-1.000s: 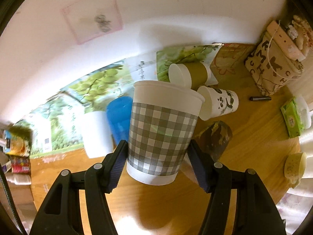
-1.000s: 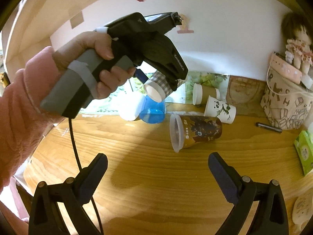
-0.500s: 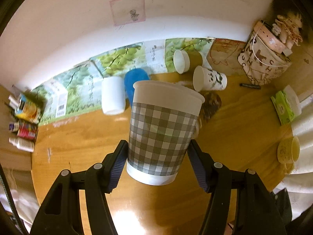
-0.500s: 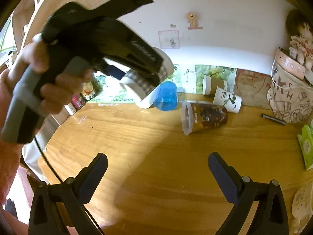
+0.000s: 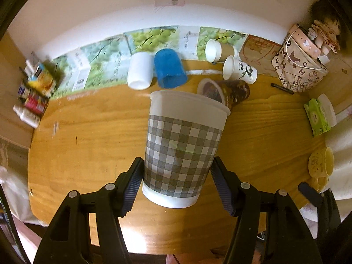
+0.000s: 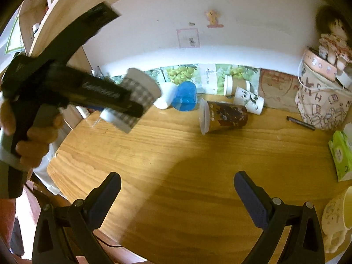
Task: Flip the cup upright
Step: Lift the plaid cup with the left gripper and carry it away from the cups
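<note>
My left gripper [image 5: 177,180] is shut on a grey-and-white checked paper cup [image 5: 182,147], held by its lower body in the air above the wooden table [image 5: 88,145], mouth pointing away from the camera. In the right wrist view the same cup [image 6: 134,101] hangs tilted, high over the table's left side, with the left gripper [image 6: 123,104] around it. My right gripper [image 6: 176,198] is open and empty low over the table's near edge.
Along the back lie several tipped cups: white [image 5: 139,73], blue [image 5: 169,71], brown-printed [image 5: 228,93], panda [image 5: 239,71] and kraft-sleeved [image 5: 219,50]. A patterned bag [image 5: 297,68] and a pen [image 5: 281,88] are at right, with a tissue pack [image 5: 319,116] and yellow mug [image 5: 322,162].
The left gripper has lifted the checked cup higher and pulled it back toward the table's left, turning it; more of the table now shows below it. The right gripper has stayed put.
</note>
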### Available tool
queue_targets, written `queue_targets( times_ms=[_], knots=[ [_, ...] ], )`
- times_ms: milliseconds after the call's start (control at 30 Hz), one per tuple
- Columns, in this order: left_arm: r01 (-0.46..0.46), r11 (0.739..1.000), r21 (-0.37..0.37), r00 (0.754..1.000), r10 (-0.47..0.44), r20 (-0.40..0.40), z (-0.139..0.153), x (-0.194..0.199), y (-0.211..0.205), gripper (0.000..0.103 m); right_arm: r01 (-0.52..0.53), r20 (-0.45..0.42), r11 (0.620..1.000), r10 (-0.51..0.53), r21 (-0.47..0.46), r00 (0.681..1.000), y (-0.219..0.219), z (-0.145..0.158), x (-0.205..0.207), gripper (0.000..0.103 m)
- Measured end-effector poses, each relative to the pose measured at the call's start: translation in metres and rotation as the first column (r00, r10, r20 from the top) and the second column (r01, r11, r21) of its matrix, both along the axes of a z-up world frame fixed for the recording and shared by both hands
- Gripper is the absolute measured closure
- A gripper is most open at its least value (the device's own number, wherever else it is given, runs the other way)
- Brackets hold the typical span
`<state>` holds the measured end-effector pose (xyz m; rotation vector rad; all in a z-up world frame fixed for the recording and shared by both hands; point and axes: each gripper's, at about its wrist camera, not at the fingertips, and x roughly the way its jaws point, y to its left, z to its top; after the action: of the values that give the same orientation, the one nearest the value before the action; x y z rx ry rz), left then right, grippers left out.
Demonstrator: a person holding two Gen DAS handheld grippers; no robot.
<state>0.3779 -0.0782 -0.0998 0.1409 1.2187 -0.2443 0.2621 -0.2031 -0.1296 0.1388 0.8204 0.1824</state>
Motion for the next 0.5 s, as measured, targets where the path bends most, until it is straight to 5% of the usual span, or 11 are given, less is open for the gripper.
queue_targets(
  times_ms=[500],
  knots=[
    [-0.089,0.993,-0.076,0.994,0.084,-0.065,-0.057,-0.042,0.011,0.037,0.059,-0.157,0.996,-0.048,0.068,0.987,-0.041,-0.029,-0.001,0.0]
  ],
)
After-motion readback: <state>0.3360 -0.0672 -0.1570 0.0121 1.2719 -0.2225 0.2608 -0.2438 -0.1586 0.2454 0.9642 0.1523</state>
